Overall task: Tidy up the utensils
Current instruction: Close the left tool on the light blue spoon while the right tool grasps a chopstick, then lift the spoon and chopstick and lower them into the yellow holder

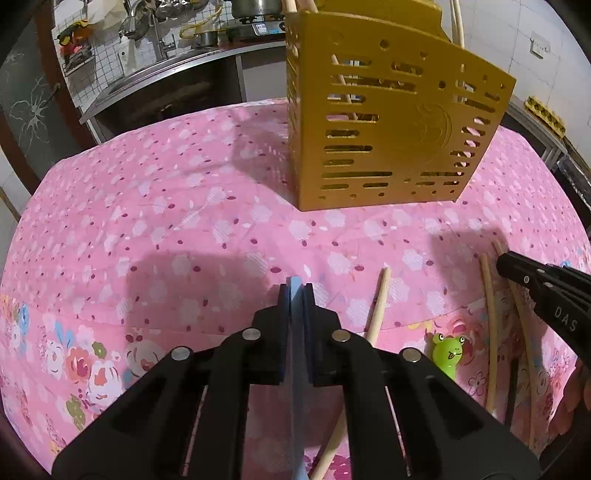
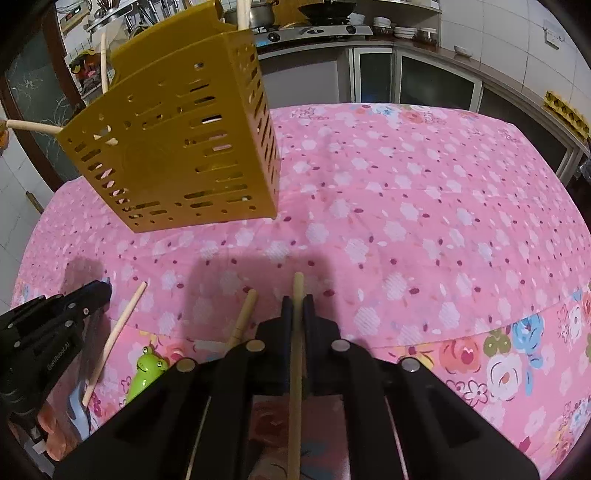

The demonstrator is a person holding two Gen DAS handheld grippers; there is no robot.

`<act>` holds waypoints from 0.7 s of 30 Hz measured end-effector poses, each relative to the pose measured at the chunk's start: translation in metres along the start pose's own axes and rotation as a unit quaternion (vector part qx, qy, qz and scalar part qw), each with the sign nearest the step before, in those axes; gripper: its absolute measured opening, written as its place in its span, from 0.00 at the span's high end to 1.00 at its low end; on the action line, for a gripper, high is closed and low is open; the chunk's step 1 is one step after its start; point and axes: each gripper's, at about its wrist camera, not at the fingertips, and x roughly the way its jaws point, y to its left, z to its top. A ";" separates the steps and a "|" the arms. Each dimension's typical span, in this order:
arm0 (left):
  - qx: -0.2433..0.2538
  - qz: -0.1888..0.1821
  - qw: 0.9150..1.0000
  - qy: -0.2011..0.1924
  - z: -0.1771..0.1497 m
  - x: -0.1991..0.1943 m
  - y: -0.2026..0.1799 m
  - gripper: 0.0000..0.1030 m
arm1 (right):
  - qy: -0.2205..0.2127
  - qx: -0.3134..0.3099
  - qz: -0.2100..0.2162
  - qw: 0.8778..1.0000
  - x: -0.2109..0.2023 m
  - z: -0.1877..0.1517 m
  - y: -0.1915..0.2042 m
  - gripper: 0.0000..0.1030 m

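Note:
A gold perforated utensil holder (image 1: 391, 125) stands on the pink floral tablecloth (image 1: 166, 206), with chopsticks sticking out of its top; it also shows in the right wrist view (image 2: 177, 140). My left gripper (image 1: 295, 288) is shut on a thin light-blue utensil handle (image 1: 297, 369). My right gripper (image 2: 297, 299) is shut on a wooden chopstick (image 2: 295, 369); it shows in the left wrist view (image 1: 506, 264) over two chopsticks. Loose chopsticks (image 1: 378, 306) (image 2: 114, 332) and a green frog-topped utensil (image 1: 447, 354) (image 2: 146, 369) lie near the front edge.
A kitchen counter with sink, pots and a stove (image 2: 314, 29) runs behind the table. The tablecloth (image 2: 424, 206) stretches to the right of the holder. A yellow egg tray (image 2: 565, 110) sits on the right counter.

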 end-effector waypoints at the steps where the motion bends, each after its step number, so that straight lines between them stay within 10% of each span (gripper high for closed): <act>1: -0.001 0.000 1.000 -0.003 0.000 -0.001 0.000 0.94 | -0.002 0.000 0.001 1.000 0.000 0.000 0.000 0.94; 21: -0.016 -0.016 0.988 -0.152 0.007 -0.100 0.008 0.94 | -0.163 -0.005 0.052 0.985 -0.087 0.010 0.001 0.94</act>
